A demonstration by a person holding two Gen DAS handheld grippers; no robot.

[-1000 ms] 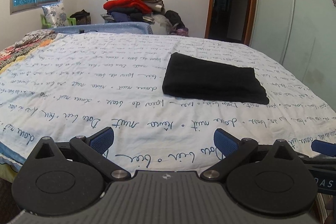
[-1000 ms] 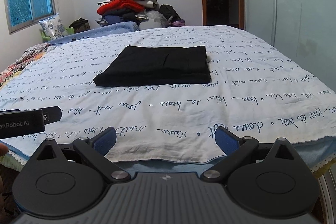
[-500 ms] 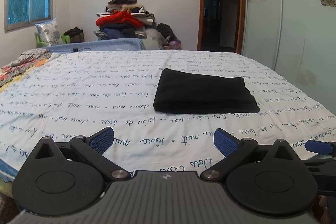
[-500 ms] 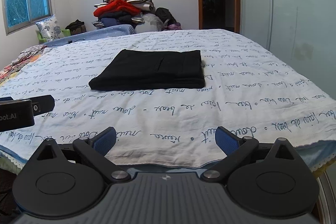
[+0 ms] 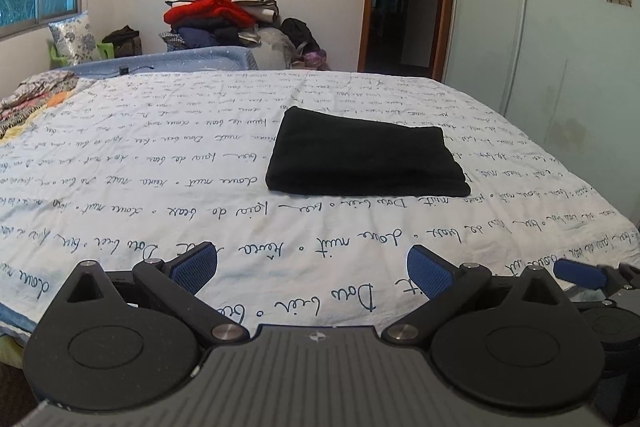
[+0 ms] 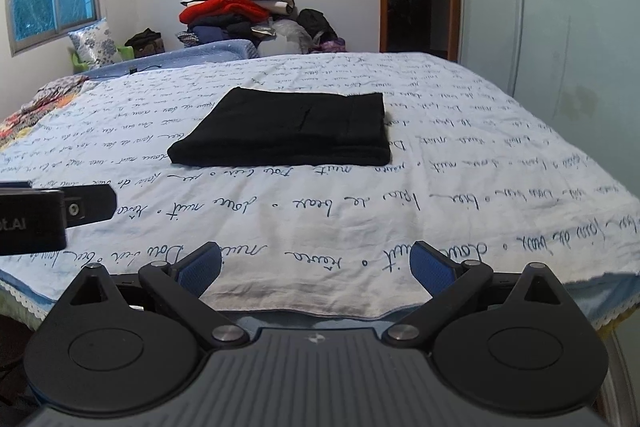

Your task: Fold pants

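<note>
The wide bed under a white sheet printed with blue handwriting (image 5: pixel 160 187) carries the task's garment. The black fabric pants, folded into a flat rectangular bundle (image 5: pixel 366 157), lie on the sheet at about 12 o'clock from the left gripper and at about 11 o'clock from the right one (image 6: pixel 288 133). The bundle is neat, its edges squared, its near edge a thick rounded fold; the right wrist view shows a seam line and a band across its top face. It touches nothing but the sheet.

Beyond the far end of the bed, at 11 o'clock in both views, a tall heap of mixed clothes with a red knit piece in it (image 5: pixel 224 15) stands against the wall.

The left black two-finger gripper with blue pads (image 5: pixel 312 265) is held level over the near edge of the bed, pointing at the pants and well apart from them; its fingers (image 5: pixel 194 265) are spread wide with nothing between them. The right black two-finger gripper with blue pads (image 6: pixel 316 265) sits just before the sheet's near hem, likewise level and well short of the pants, fingers (image 6: pixel 432 265) spread wide and empty. The two grippers are side by side: the left one's body shows at 9 o'clock in the right wrist view.
</note>
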